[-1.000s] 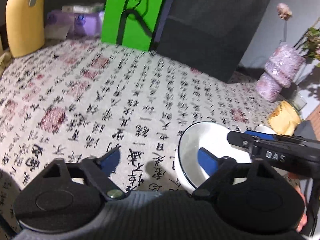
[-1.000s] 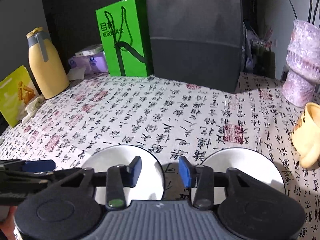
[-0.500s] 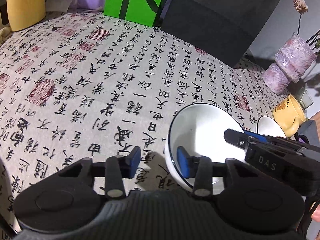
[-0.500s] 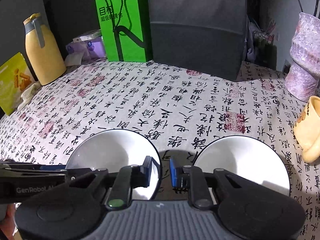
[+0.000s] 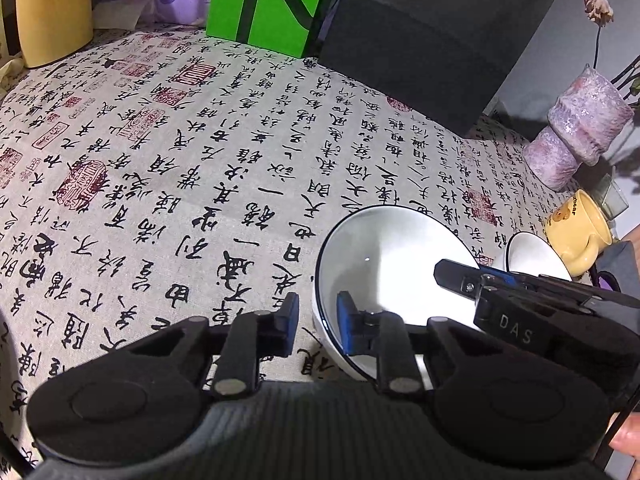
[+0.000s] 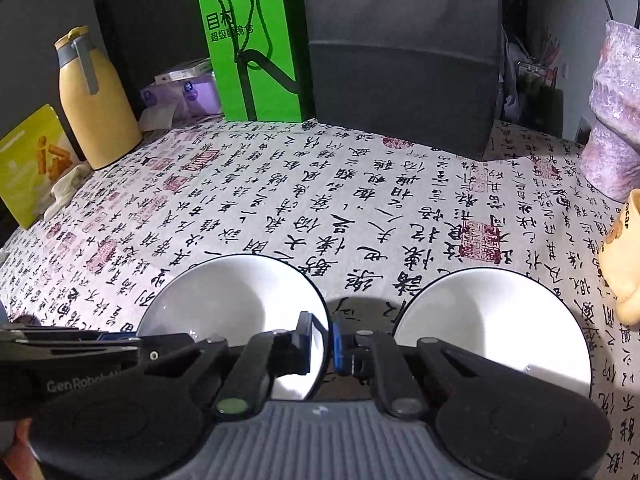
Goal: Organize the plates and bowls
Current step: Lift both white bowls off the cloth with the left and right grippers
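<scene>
Down on the calligraphy-printed tablecloth (image 5: 240, 152), the left wrist view shows a white ceramic bowl with a thin dark rim (image 5: 384, 256), and the left gripper (image 5: 316, 322) straddles its near wall: one blue pad sits inside the bowl, the other outside, with the rim between them. Its jaws have just been closing, yet a sliver of cloth shows between the outer pad and the wall, so contact on that side cannot be told. Across the bowl's far-right edge lies the black right gripper (image 5: 472, 276), and behind it sits a second white bowl (image 5: 532, 252), just beside a yellow mug with a bear print (image 5: 576, 228). A mottled purple vase (image 5: 580, 132), a bright green paper bag (image 5: 268, 4) and a yellow jug (image 5: 52, 12) stand along the back. From the right wrist view, the two bowls sit side by side, apart, and the right gripper (image 6: 322, 340) is clamped on the right-hand rim of the left one (image 6: 232, 296), pads drawn tight with the thin wall pinched between them. The left gripper (image 6: 116, 338) enters at the lower left, reaching the same bowl's opposite edge. The other bowl (image 6: 492, 320) lies untouched to the right.
</scene>
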`<state>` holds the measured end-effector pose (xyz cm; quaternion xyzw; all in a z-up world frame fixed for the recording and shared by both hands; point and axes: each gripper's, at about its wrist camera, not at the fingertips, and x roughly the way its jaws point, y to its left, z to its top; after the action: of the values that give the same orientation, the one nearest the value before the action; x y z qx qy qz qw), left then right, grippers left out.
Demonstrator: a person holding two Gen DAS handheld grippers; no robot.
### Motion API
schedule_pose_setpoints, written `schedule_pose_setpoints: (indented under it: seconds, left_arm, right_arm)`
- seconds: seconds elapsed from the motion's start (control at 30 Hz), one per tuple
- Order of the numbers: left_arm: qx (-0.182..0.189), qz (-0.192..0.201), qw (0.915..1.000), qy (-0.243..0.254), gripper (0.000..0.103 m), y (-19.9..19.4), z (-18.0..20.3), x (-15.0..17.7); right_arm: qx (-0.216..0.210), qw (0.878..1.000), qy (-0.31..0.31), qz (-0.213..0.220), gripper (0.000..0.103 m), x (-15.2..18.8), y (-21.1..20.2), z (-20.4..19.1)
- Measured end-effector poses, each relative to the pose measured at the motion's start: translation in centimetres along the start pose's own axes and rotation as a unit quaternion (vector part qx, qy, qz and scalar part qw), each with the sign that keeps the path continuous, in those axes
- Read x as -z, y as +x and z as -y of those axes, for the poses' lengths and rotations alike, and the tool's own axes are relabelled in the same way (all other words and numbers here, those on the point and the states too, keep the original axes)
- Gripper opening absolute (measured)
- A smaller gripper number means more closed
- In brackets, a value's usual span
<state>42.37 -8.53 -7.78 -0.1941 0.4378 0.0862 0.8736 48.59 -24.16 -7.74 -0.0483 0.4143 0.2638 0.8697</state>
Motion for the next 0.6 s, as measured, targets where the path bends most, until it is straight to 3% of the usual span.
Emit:
schedule_pose_setpoints:
  seconds: [0.23, 0.6]
  left_arm:
    - [0.001, -0.004, 1.0, -0.006, 0.017, 0.4, 0.3, 0.3]
    - [-0.033, 0.009, 0.9994, 0.005, 0.015, 0.3, 0.7, 0.7]
  right_arm:
    - [0.003, 1.0, -0.005, -0.01, 0.009, 0.2, 0.4, -0.2]
    - [0.005, 1.0, -0.026, -0.01, 0.01, 0.6, 0.4, -1.0]
